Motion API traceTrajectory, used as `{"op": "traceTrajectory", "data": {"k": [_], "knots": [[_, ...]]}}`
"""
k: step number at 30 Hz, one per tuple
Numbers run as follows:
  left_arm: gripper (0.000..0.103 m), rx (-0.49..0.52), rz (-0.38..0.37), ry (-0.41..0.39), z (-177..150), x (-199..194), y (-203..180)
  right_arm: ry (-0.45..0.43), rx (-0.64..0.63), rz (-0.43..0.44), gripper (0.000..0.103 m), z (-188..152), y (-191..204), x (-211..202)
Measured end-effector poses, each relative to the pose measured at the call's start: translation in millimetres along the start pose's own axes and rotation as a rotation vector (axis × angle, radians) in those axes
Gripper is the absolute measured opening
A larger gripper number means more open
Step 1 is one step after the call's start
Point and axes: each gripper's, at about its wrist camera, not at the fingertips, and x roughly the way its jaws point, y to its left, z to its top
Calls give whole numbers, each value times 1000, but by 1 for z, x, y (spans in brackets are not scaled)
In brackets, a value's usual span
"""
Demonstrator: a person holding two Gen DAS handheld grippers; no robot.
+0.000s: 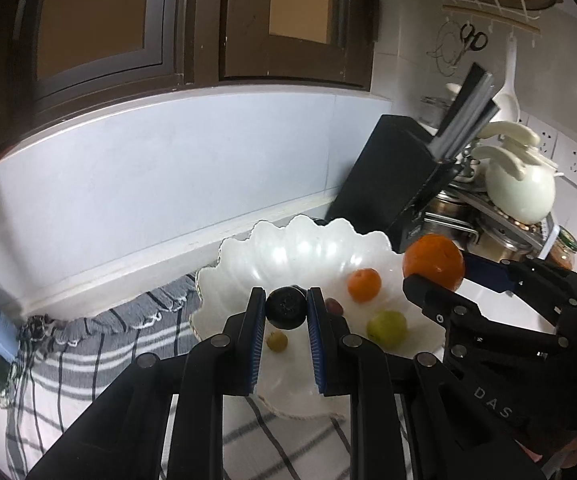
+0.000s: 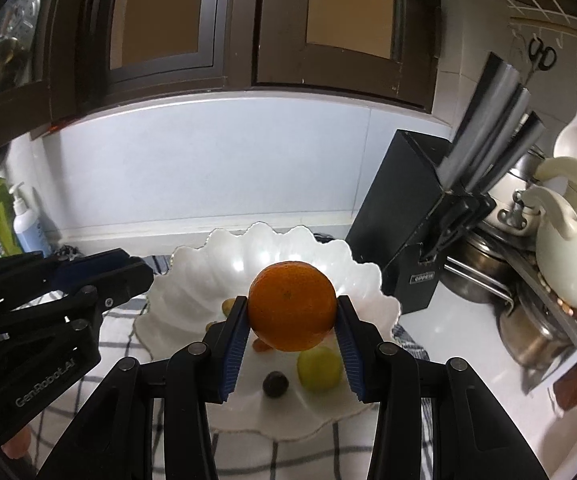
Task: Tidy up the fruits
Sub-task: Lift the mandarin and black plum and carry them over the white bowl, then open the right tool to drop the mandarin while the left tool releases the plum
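- Left wrist view: the left gripper (image 1: 286, 308) has its fingers (image 1: 254, 336) clenched on a small dark round fruit (image 1: 285, 306), pinched at the very tips. It hangs over the near part of the white scalloped bowl (image 1: 280, 252).
- From those fingertips the bowl's floor lies straight ahead toward 12 o'clock and below. A small orange (image 1: 363, 284) and a green fruit (image 1: 386, 328) lie in the bowl at about 2 to 3 o'clock, a little reddish fruit (image 1: 333, 305) just beside the right-hand finger, and a small yellow-green one (image 1: 277, 341) shows between the fingers, under the dark fruit.
- Right wrist view: the right gripper (image 2: 291, 316) grasps a large orange (image 2: 291, 306) across its middle, one pad on each side. It too is over the bowl, whose rim (image 2: 192, 256) runs round from 10 to 2 o'clock.
- Below the orange, toward 6 o'clock, lie a dark grape-like fruit (image 2: 275, 384) and the green fruit (image 2: 319, 366); the free floor is ahead, toward 12 o'clock.
- The left gripper comes in from 9 o'clock in this view; both hands look about equally near the bowl, the right sitting more over its middle.
- Both held fruits are close to round, so neither has a long axis worth naming. The dark fruit shows a rough crown end facing the camera; which way the orange's stem end points I cannot tell.
- The bowl stands on a striped cloth (image 1: 88, 344) on the worktop, with a black knife block (image 2: 404, 216) just beyond it at 2 o'clock.
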Motion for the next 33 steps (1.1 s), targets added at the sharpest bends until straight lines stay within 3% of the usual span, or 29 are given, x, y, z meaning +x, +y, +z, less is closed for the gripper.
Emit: {"op": "traceTrajectory", "data": {"k": [8,25,26,28,33], "knots": [[22,13,20,43,8,45,6,56,-10,-6,44,8,-2,37],[23,-27,-59,227,5,121,16,204,31,27,45,5,-15,112],[24,-27,-61,232,4,122,16,212,40,34,45,4,-16,114],[38,-30,-61,231,3,123,16,227,49,40,46,1,-17,119],[47,-31,-43,239,1,123,19,237,51,21,52,-2,-19,122]]}}
